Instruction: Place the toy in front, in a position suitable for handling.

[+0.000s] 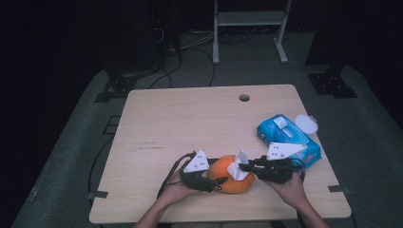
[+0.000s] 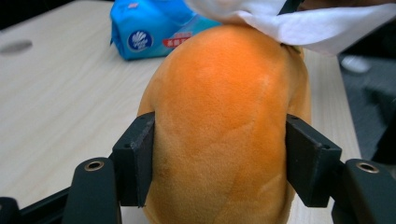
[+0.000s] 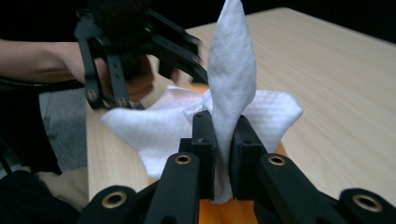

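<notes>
High view: orange plush toy [image 1: 232, 179] lies near the table's [image 1: 157, 118] front edge. Left gripper [image 1: 212, 182] clamps it; right gripper [image 1: 245, 166] pinches a white wipe [image 1: 237, 167] on top. Recommend steady hold, light strokes. Wipe pack [image 1: 287, 138] lies beyond. Right gripper view confirms pads [image 3: 205, 140] tight on the wipe.

Wipes pack [image 2: 154, 30]: round white shell-like logo, red strip with white print, too small to read.
Elsewhere: no legible text.
</notes>
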Motion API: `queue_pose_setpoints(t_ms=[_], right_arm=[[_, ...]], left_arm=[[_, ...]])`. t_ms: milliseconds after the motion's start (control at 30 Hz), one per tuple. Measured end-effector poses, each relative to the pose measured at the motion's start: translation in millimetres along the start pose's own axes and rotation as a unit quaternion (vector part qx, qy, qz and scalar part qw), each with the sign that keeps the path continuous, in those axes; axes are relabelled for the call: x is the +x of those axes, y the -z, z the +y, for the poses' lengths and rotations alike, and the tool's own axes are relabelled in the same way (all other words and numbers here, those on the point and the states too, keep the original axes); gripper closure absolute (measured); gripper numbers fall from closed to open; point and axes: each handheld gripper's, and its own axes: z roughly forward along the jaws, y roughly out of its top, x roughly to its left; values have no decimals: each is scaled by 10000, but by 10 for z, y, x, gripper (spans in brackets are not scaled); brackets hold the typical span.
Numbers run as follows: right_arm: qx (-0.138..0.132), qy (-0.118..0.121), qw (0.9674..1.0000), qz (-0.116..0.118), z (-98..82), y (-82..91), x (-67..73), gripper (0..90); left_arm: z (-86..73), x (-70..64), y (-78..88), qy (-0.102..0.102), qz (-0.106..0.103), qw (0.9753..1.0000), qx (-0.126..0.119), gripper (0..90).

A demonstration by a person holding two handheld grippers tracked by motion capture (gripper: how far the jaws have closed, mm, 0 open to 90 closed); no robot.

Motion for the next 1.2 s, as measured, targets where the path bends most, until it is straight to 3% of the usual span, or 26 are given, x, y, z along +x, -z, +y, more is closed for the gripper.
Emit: queue_pose_setpoints(t_ms=[67,133,267,333,400,533,633,767,900,1000,1033,1100,1200], right_arm=[[21,264,9996,39,83,-59,98,817],[128,435,9990,-2,98,-90,144,817],[129,359,9993,7,30,-74,96,817],[122,301,9995,-22,15,-39,70,817],[132,264,9995,-72,7,-5,34,816],[160,188,9996,-140,2,31,-6,816],[244,423,9984,-287,62,3,79,815],[221,645,9975,-203,154,-39,182,813],[235,574,9980,-146,110,36,107,816],[239,465,9985,-157,45,74,68,817],[227,392,9989,-88,39,90,53,817],[249,385,9989,-101,41,104,51,817],[291,418,9986,-130,56,102,58,817]], left_arm=[[24,-64,-17,-171,62,9998,21,340],[4,-54,-8,-157,32,9999,18,308],[-49,29,-16,354,18,9993,-74,97],[-77,93,-3,632,-102,9979,-100,106],[-103,129,16,794,-224,9964,-176,205],[-84,107,18,701,-157,9972,-186,322],[5,17,19,384,52,9991,-158,364],[96,-122,20,-9,226,9996,-141,370],[57,-84,24,105,75,9995,-297,306],[33,-20,-3,391,93,9989,-238,143],[19,2,-15,517,23,9984,-238,129],[-2,23,-25,634,-187,9974,-282,225],[11,-5,-13,481,-133,9984,-258,342]])
